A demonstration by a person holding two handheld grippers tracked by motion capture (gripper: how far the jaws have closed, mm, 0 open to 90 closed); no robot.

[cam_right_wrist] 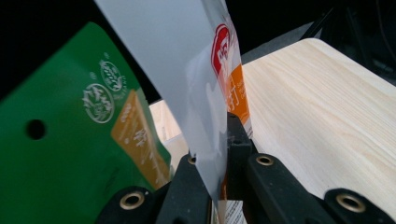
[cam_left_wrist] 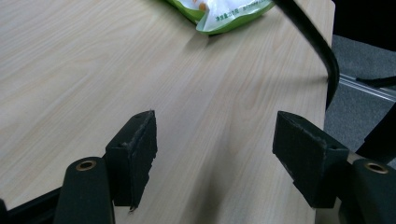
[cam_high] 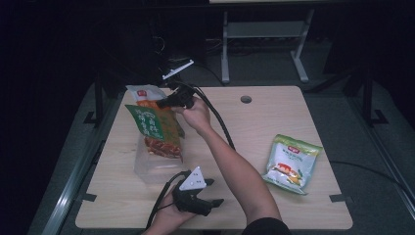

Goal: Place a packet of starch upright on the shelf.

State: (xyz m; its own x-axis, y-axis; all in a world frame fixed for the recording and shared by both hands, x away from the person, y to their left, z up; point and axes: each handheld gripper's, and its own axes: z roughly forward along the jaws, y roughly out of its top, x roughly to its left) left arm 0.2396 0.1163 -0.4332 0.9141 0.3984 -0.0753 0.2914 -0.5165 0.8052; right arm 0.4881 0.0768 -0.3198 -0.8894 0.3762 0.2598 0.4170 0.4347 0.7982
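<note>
Right gripper [cam_high: 164, 102] raised over table's [cam_high: 274, 122] far left, jaws pinching orange snack bag [cam_high: 151, 120], hanging upright, glossy. Left gripper [cam_high: 215, 201] low, jaws spread, empty.

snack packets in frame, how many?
3. An orange packet pinched in the right gripper over the clear bag; a green packet standing in that bag; a light green packet flat at table right. Others may hide inside the bag.

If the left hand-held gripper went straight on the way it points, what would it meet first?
Probably the light-green snack packet, past bare tabletop; the left hand-held gripper stands open, though depth is unclear.
</note>
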